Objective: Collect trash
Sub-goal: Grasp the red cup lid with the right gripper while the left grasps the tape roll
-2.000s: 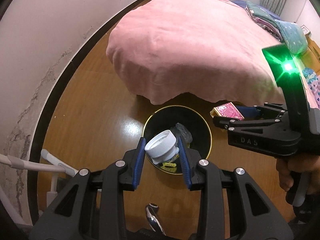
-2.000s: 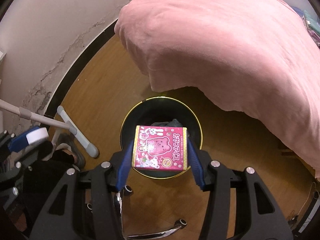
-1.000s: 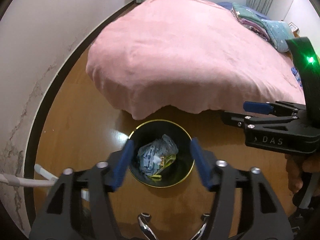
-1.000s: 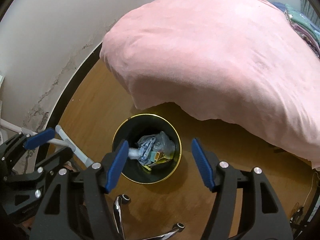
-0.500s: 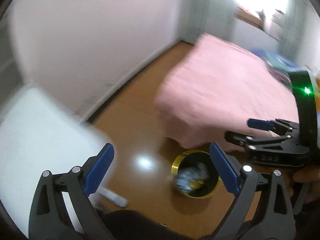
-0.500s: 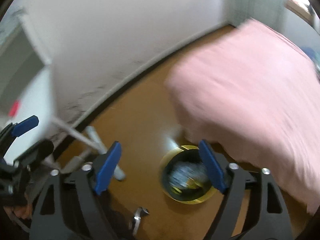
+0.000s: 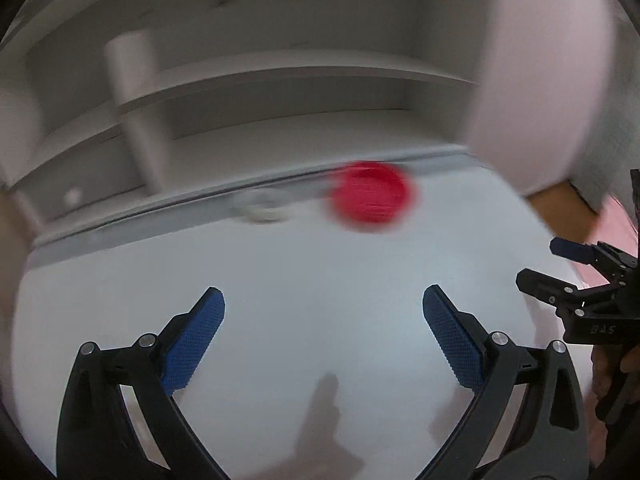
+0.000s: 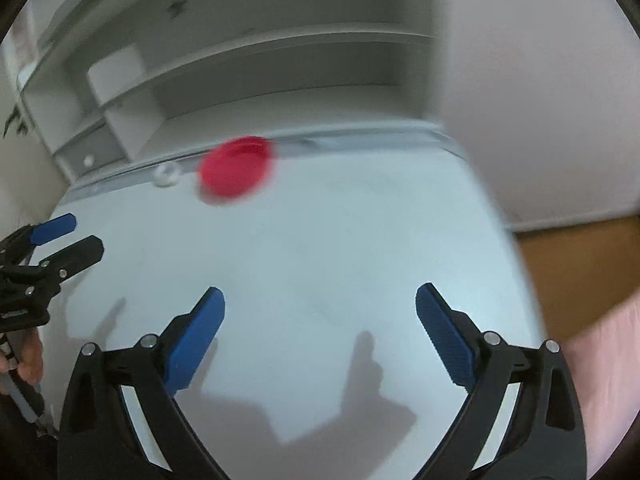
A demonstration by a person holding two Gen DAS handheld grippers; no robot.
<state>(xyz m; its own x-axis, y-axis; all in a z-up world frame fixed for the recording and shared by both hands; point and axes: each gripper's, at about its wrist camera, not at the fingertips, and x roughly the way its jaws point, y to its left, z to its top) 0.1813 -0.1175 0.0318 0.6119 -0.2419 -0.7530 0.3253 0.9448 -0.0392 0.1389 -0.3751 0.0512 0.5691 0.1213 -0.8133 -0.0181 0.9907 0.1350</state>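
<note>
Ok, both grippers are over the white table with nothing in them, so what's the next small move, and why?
Probably ease the right gripper forward toward the red round item at the far edge of the white table. Its jaws are opening with nothing between them, the left gripper is open and empty too, and the red item lies nearer the right gripper's line. A small white object sits beside it. Blur hides what either is.

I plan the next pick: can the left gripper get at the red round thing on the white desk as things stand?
Probably yes. The left gripper is open and empty, and only bare white desk lies between its fingers and the blurred red round thing near the back edge.
</note>
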